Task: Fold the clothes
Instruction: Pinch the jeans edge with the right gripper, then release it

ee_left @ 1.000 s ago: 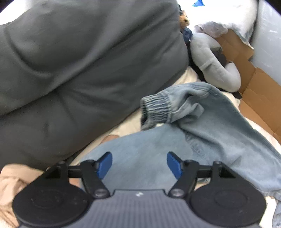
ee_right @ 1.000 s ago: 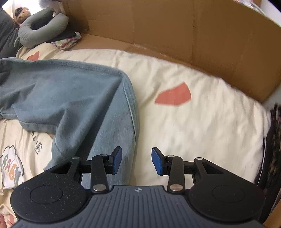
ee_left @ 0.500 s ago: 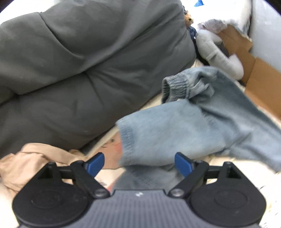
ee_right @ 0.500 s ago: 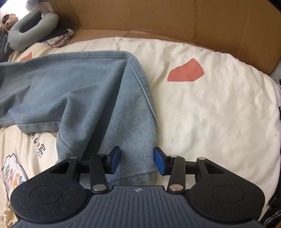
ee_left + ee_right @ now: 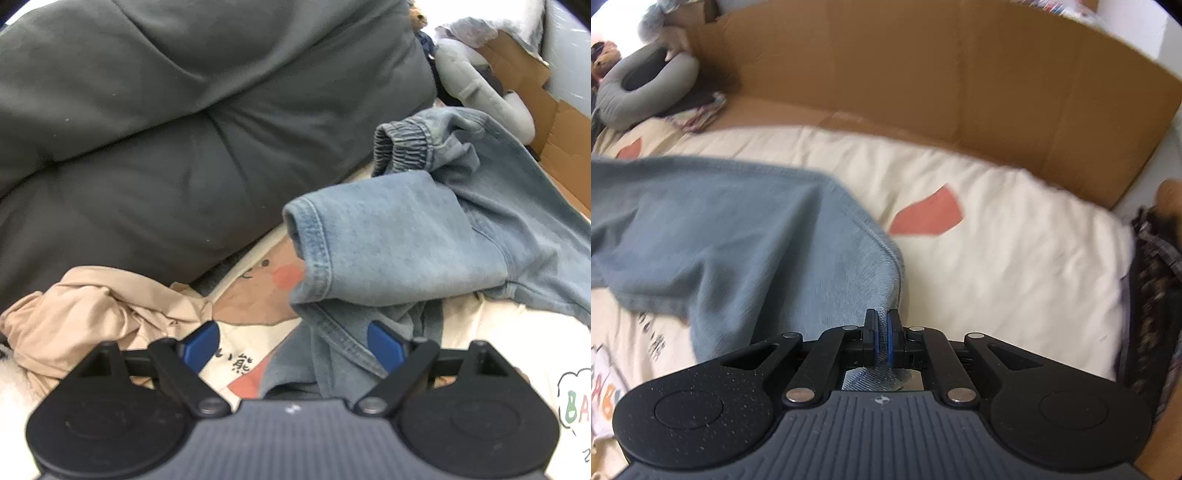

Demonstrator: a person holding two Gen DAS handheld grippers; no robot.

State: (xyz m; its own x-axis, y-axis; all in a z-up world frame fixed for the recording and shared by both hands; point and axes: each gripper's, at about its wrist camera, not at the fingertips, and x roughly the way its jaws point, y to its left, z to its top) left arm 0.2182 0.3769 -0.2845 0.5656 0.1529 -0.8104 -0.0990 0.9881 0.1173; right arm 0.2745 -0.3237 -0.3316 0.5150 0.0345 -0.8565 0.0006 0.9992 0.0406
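Observation:
Light blue jeans (image 5: 399,240) lie crumpled on a cream printed bedsheet (image 5: 255,354), one hemmed leg end folded over toward the left and the elastic waistband (image 5: 402,147) behind it. My left gripper (image 5: 291,345) stands open low over the sheet, with a lower fold of denim running between its blue pads untouched. In the right wrist view the jeans (image 5: 738,251) spread to the left, and my right gripper (image 5: 882,339) is shut on their seamed edge, with denim pinched between the pads.
A large dark grey duvet (image 5: 166,110) fills the back left. A crumpled beige garment (image 5: 96,317) lies at the left. A grey neck pillow (image 5: 646,88) and cardboard wall (image 5: 960,81) border the bed. Dark patterned fabric (image 5: 1152,280) sits at the right edge.
My right gripper went from half open around the jeans' edge to shut on it, lifting it slightly. My left gripper widened and pulled back from the denim toward the leg hem.

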